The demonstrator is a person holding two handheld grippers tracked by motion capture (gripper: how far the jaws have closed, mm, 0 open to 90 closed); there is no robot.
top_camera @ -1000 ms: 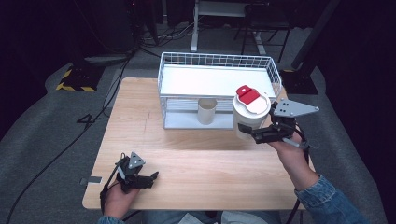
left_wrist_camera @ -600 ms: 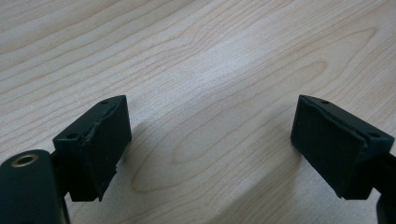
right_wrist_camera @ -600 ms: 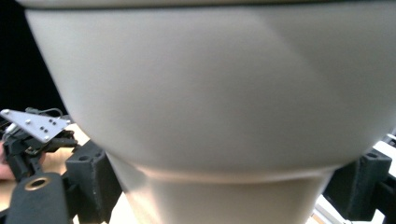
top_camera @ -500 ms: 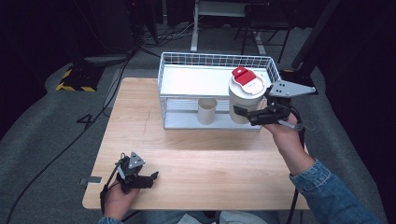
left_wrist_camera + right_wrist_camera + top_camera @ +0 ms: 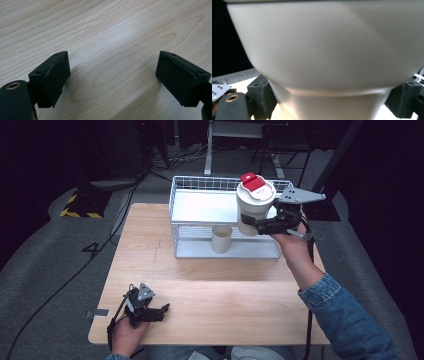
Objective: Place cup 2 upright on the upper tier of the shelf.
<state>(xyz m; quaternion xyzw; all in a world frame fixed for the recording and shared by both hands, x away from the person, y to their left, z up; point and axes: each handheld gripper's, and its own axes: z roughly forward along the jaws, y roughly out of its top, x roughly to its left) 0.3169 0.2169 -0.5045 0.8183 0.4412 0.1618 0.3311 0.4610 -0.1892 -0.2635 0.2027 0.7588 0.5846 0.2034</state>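
My right gripper (image 5: 257, 226) is shut on a white travel cup (image 5: 253, 207) with a red flip lid, holding it upright in the air over the right part of the white wire rack (image 5: 200, 187). Close up in the right gripper view the cup's pale wall (image 5: 329, 52) sits between the two black jaws. A smaller beige cup (image 5: 221, 239) stands on the rack's lower shelf. My left gripper (image 5: 159, 312) rests low at the table's front left corner, open, with bare wood (image 5: 112, 72) between its jaws.
The wooden table (image 5: 210, 295) has free room across its middle and front. The rack takes the back centre. Beyond the table are a dark floor, cables and a yellow-black striped block (image 5: 79, 205) at the far left.
My right gripper has lifted the white cup up and to the left, from the rack's front right corner to above its top shelf. The left gripper has stayed put.
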